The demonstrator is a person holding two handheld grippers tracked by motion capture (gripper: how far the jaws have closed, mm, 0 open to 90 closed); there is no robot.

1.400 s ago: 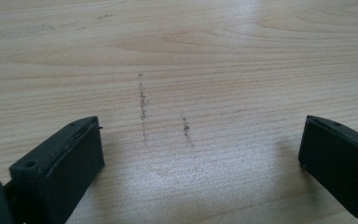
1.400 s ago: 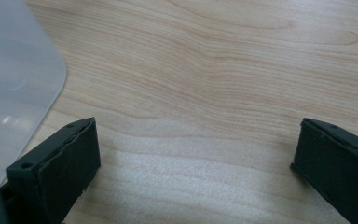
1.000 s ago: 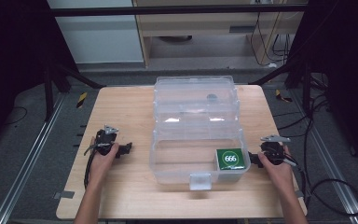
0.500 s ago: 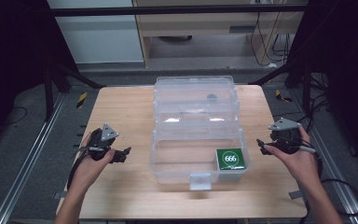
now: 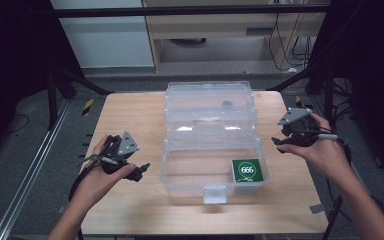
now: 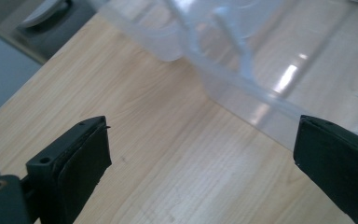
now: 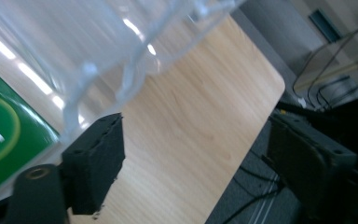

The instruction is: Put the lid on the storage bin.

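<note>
Clear box [image 5: 210,145]: we see a see-through plastic case lying open in the middle of the wooden bench [image 5: 130,112], its lid laid flat on the far side and its deeper tray toward us.
Box details: we note a white latch tab on the near wall and bright glare streaks along the hinge line; the walls are thin and colourless.
Green card [image 5: 247,170]: we find it flat in the tray's near right corner, a green square with a white circle reading 666.
Left gripper [image 5: 139,171]: we hold it just left of the box, above the bench; its jaws stand wide apart with bare wood between them.
Right gripper [image 5: 278,145]: we hold it just right of the box, clear of it; its jaws have just been closing, yet are still apart with nothing between them.
</note>
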